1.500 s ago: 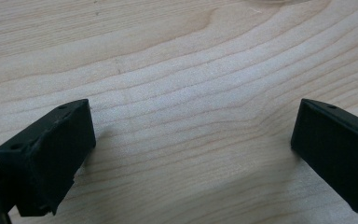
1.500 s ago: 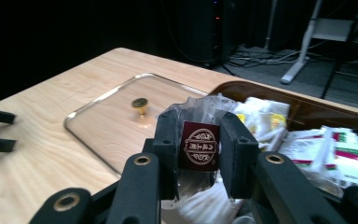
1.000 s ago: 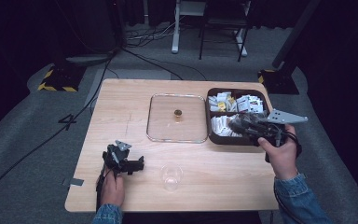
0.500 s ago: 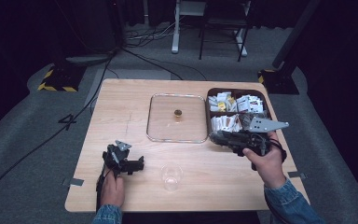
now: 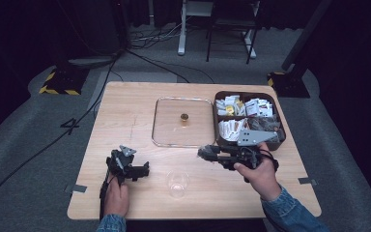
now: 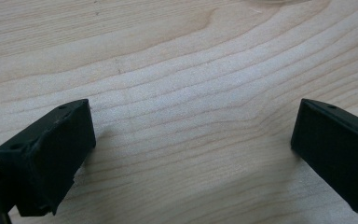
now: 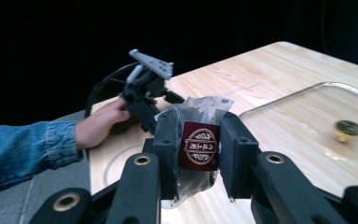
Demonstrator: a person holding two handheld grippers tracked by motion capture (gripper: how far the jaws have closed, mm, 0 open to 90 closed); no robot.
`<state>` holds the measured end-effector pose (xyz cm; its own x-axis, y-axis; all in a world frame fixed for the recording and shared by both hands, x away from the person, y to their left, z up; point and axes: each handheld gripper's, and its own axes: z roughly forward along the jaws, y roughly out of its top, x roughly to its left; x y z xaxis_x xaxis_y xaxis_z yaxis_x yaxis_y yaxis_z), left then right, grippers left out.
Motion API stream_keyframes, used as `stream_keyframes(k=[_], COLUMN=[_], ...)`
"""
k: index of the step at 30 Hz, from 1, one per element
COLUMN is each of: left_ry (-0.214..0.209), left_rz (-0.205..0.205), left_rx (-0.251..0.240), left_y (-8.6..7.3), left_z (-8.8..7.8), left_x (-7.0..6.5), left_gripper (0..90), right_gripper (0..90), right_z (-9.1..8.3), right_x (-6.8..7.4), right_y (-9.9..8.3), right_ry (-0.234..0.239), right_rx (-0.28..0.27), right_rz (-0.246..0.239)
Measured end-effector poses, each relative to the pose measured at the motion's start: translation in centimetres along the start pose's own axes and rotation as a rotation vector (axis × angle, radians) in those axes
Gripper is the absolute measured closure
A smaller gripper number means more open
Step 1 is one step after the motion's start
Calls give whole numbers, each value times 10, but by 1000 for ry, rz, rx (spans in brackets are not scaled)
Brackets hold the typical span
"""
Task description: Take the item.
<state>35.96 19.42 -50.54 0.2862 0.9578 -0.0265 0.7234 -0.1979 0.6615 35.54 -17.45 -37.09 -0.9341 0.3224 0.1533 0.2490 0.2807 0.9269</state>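
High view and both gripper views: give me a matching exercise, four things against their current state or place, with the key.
Things:
1. left gripper
2. right gripper
3. glass lid
4. clear cup

States or places:
A. lying flat on the table beside the brown box
B. jaws wide apart over bare wood
C. standing near the table's front edge, between the two hands
D. clamped on a clear packet with a dark red label

Pairs: 1-B, 2-D, 3-A, 4-C
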Motion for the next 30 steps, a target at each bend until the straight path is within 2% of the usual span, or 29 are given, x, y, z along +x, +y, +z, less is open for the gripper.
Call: stream_keyframes(k=[10, 19, 30], left_ry=[-2, -1, -3], left_rz=[-1, 4, 1], left_rx=[-1, 2, 1], left_y=[0, 0, 0], left_z=[0, 0, 0], left_x=[0, 0, 0], left_gripper=[1, 1, 1], right_gripper=[706, 706, 706], right_z=[31, 47, 62], right_x=[21, 31, 37], right_y=[-6, -12, -18], right_ry=[103, 129, 137], right_rx=[7, 13, 33], right_rz=[1, -4, -15])
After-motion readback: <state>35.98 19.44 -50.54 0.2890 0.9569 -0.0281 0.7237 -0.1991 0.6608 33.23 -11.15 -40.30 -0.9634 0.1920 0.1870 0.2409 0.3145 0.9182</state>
